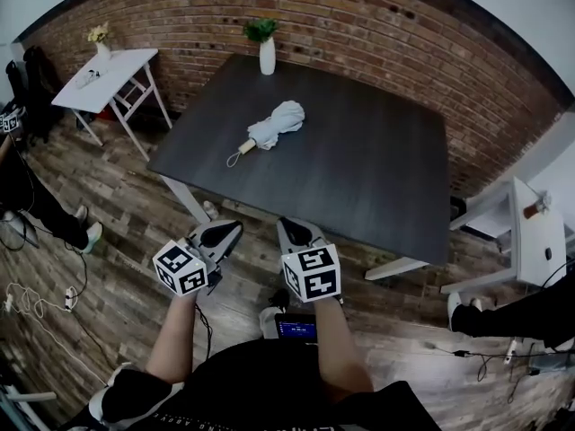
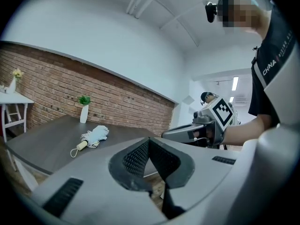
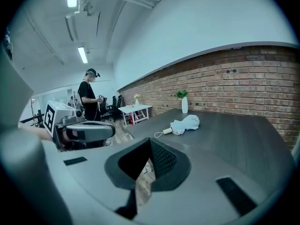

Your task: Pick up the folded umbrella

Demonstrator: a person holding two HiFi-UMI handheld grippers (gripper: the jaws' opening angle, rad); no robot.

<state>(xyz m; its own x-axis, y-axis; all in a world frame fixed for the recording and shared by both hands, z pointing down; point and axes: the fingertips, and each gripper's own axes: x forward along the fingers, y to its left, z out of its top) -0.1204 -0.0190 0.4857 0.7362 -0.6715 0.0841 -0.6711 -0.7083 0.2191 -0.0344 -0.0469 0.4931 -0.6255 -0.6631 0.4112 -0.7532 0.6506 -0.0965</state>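
A brick wall [image 1: 359, 34] and a plank floor [image 1: 117, 232] are seen behind and below a dark table [image 1: 377, 178], on which the folded umbrella [image 1: 272, 126] is laid, a little left of the middle and toward the far half of the top. Its long axis is set on a diagonal across the table: the pale handle end, with its looped cord, is pointed toward the near left edge, and the bunched white canopy is pointed toward the far right. A white vase [image 1: 268, 57] with a green plant is stood at the far edge, beyond the umbrella and apart from it. The left gripper [image 2: 149, 140] is held off the table, before its near edge, with its jaws brought together at the tips and nothing caught between them. The right gripper [image 3: 150, 140] is held just beside it, likewise with its jaws closed on nothing. The umbrella is found well ahead of both grippers and untouched by them, slightly left of straight ahead for the left gripper and slightly right of straight ahead for the right gripper.
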